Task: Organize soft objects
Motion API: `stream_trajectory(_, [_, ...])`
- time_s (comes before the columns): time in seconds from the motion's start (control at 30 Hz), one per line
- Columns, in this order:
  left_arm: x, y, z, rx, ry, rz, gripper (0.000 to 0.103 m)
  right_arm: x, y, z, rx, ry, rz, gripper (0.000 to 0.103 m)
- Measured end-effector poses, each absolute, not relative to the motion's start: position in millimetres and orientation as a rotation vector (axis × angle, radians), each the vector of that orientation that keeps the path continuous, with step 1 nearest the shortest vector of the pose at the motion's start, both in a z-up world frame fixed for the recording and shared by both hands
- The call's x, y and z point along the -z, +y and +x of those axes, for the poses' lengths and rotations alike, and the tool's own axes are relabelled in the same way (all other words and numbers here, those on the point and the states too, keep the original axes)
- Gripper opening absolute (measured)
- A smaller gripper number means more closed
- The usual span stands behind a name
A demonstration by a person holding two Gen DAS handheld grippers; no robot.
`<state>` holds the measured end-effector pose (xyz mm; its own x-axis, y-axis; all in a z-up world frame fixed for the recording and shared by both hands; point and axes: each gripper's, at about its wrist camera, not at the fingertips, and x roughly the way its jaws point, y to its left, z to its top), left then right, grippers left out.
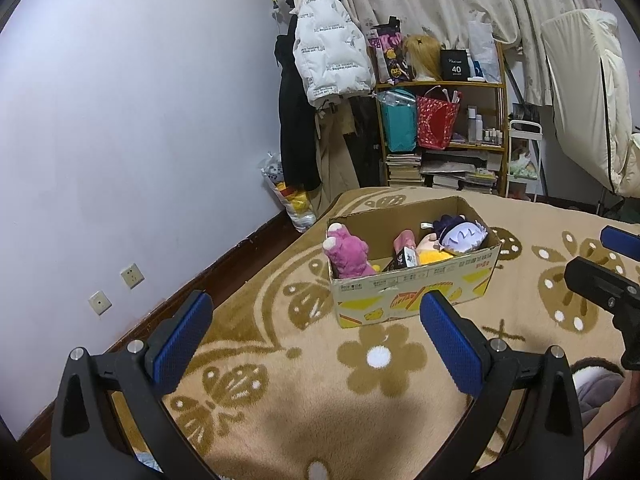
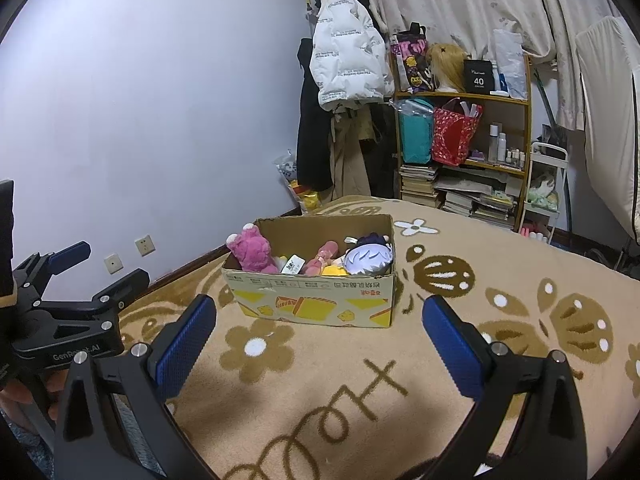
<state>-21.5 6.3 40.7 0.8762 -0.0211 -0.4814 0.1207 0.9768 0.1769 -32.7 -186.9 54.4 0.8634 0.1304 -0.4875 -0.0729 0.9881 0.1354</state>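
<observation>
A cardboard box (image 1: 416, 292) (image 2: 316, 300) stands on the beige flowered blanket (image 1: 320, 400) (image 2: 360, 400). Inside it lie a pink plush bear (image 1: 346, 254) (image 2: 252, 254), a purple-haired plush doll (image 1: 460, 234) (image 2: 370, 258), a yellow plush (image 1: 430, 256) and a small pink plush (image 2: 322, 258). My left gripper (image 1: 316, 344) is open and empty, just in front of the box; it also shows at the left of the right wrist view (image 2: 100, 268). My right gripper (image 2: 320, 344) is open and empty in front of the box, and shows at the right edge of the left wrist view (image 1: 608, 260).
A white wall (image 1: 120, 120) with sockets runs along the left. Behind the bed stand a coat rack with a white jacket (image 1: 328, 44), a shelf (image 1: 444, 128) of bags and books, a white cart (image 1: 524, 156) and curtains.
</observation>
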Motion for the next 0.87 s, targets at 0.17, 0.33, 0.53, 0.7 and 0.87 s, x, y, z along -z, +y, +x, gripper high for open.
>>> stream_trajectory(0.17, [-40.6,6.4,-20.9,0.074,0.498,0.204,0.102,-52.1,-188.5,-33.8,-0.108,0.52,0.113,0.103])
stream_trajectory(0.33, [-39.4,6.8,-20.5,0.07,0.5,0.203,0.102,-52.5,-187.9,-32.9,-0.109,0.522,0.114,0.103])
stream_trajectory(0.53, [-38.8,6.1,-22.2,0.068,0.494,0.201,0.102,-51.9,-189.1,-33.7,-0.11,0.519,0.111,0.103])
stream_trajectory(0.7, [-39.1,6.1,-23.9,0.068,0.492,0.193,0.102,-52.1,-188.6,-33.3,-0.109,0.521,0.111,0.103])
stream_trajectory(0.87, [-39.8,5.5,-26.0,0.071,0.487,0.193,0.102,-49.0,-190.1,-33.8,-0.102,0.526,0.109,0.103])
